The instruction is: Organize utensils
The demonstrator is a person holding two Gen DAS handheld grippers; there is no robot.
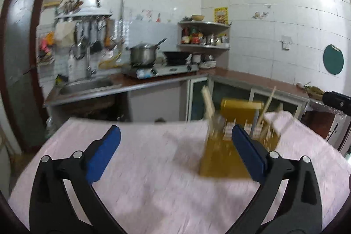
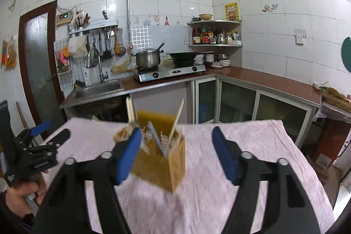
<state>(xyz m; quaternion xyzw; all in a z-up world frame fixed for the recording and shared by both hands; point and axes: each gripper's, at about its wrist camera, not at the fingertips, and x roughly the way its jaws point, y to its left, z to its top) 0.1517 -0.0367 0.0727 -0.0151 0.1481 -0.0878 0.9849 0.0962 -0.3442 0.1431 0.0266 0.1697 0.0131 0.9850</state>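
Table [image 2: 252, 168] draped in a wrinkled pale-pink cloth [image 1: 153, 168] with a fine mottled print. Near the table's far edge stands a boxy, mustard-yellow holder [image 2: 162, 168], flat-sided, with a taller back panel and slotted partitions. Slender pale wooden chopsticks [image 2: 178, 116] lean out of it at angles; a thin blue-grey utensil [image 2: 156, 138] slants among them. Left gripper [image 1: 175, 148]: black arms, blue rubbery pads, jaws spread wide, empty above the cloth. Right gripper [image 2: 176, 148]: same build, jaws parted fairly wide, nothing held; the holder sits beyond its left pad. Motion blur softens detail.
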